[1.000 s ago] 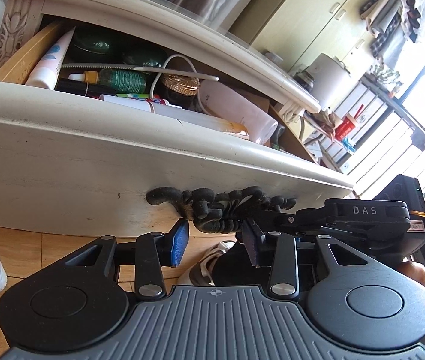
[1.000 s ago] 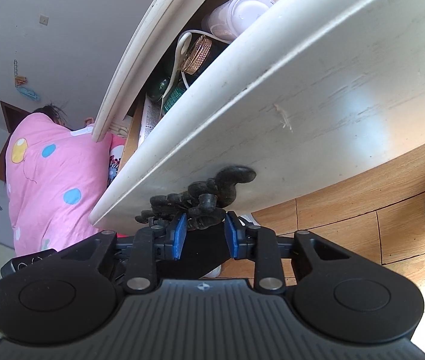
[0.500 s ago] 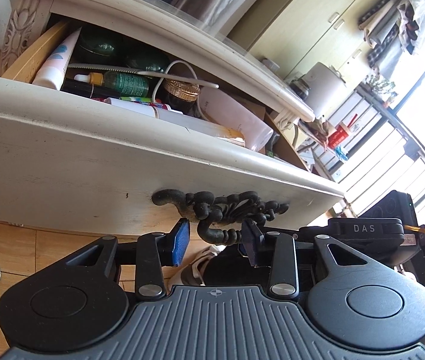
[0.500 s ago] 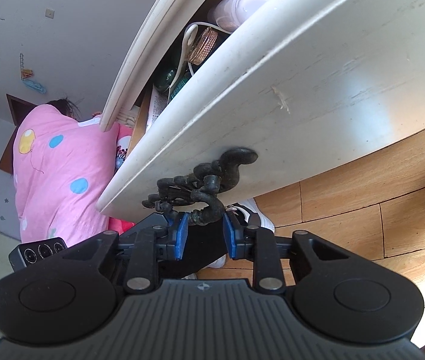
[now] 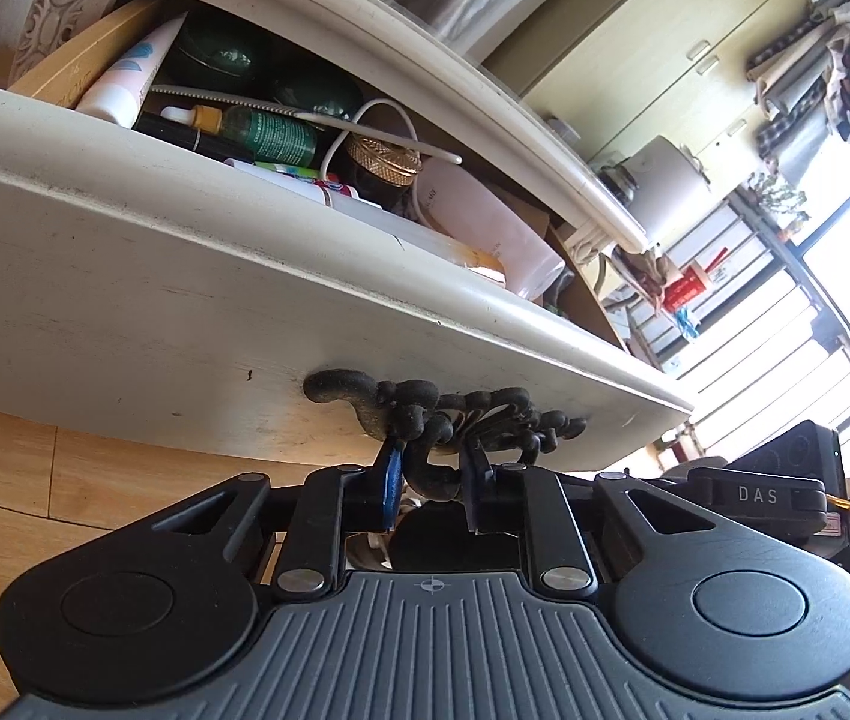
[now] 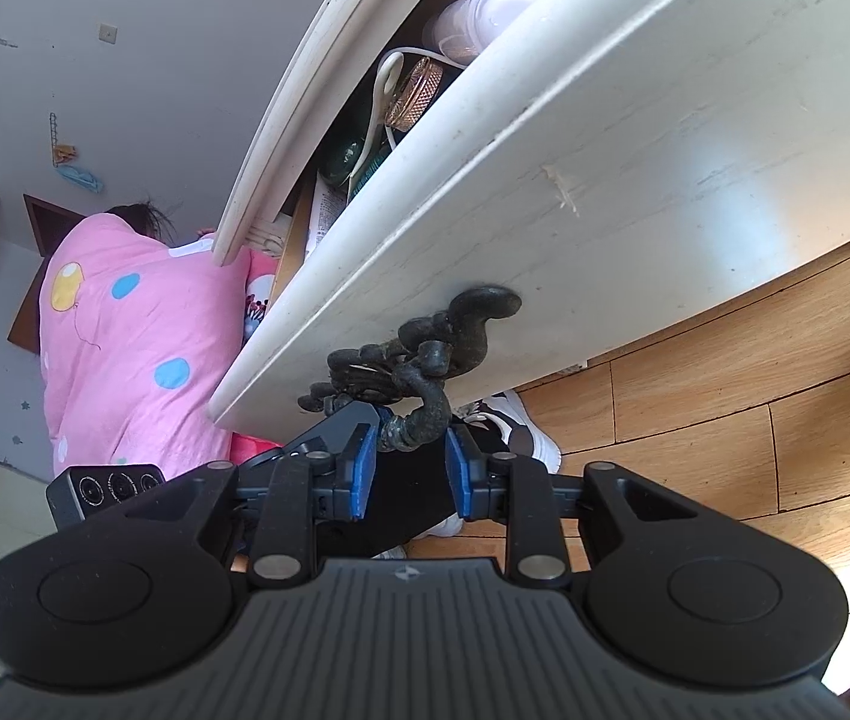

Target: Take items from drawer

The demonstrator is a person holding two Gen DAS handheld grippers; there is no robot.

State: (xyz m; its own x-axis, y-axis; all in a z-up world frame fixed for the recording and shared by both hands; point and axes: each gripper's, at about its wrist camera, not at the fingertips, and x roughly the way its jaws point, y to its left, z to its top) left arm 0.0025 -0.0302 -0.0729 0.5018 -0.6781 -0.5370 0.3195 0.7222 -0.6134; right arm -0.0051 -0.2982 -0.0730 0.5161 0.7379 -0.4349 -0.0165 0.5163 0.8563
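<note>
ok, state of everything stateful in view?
left gripper: just closed, shut on drawer handle.
right gripper: fingers flank the handle ring, contact unclear.
drawer: open, full.
gold-lidded jar: lid on.
green dropper bottle: capped, lying down.

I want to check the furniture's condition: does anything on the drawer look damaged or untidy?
Yes. The drawer front has a chipped, flaking spot in its white paint above the dark ornate handle, and the finish looks scuffed. Inside, tubes, bottles and a white cable lie jumbled together.
</note>
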